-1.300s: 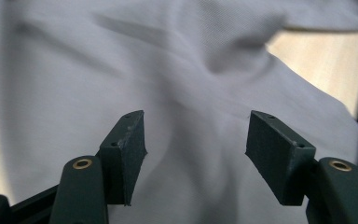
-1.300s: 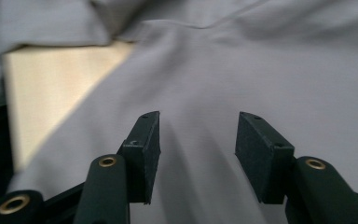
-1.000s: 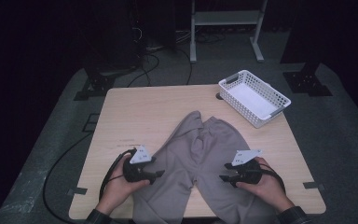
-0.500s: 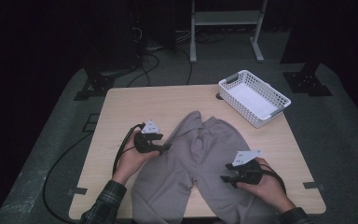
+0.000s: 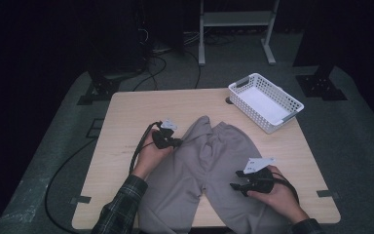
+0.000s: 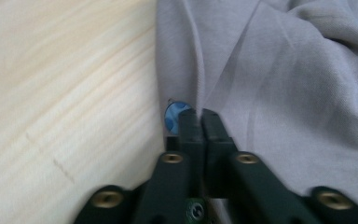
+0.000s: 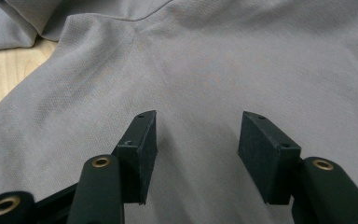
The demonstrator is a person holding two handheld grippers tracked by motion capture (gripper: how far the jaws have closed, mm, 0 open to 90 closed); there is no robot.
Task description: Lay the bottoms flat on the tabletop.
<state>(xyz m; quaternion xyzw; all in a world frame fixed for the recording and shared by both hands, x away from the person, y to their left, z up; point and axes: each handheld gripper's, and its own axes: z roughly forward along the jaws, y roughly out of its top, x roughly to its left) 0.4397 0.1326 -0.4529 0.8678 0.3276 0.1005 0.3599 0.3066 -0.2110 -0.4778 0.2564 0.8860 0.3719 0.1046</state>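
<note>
Wooden tabletop (image 5: 126,117) | grey sweatpants (image 5: 214,165) are being spread flat across it | left gripper (image 5: 174,142) is being pinched onto the left edge, likely for folding | right gripper (image 5: 237,186) is being held spread over the right leg, gripping nothing

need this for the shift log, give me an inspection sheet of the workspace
surface: wooden table, bare at the left.
job's things: grey trousers spread flat, rumpled at the far end.
clutter: white basket at the far right corner.
grippers: left gripper has just closed, shut on the trousers' left edge; right gripper open over the cloth.
cables: black cable trails from the left gripper across the table.
surroundings: dark floor, metal stand behind.
</note>
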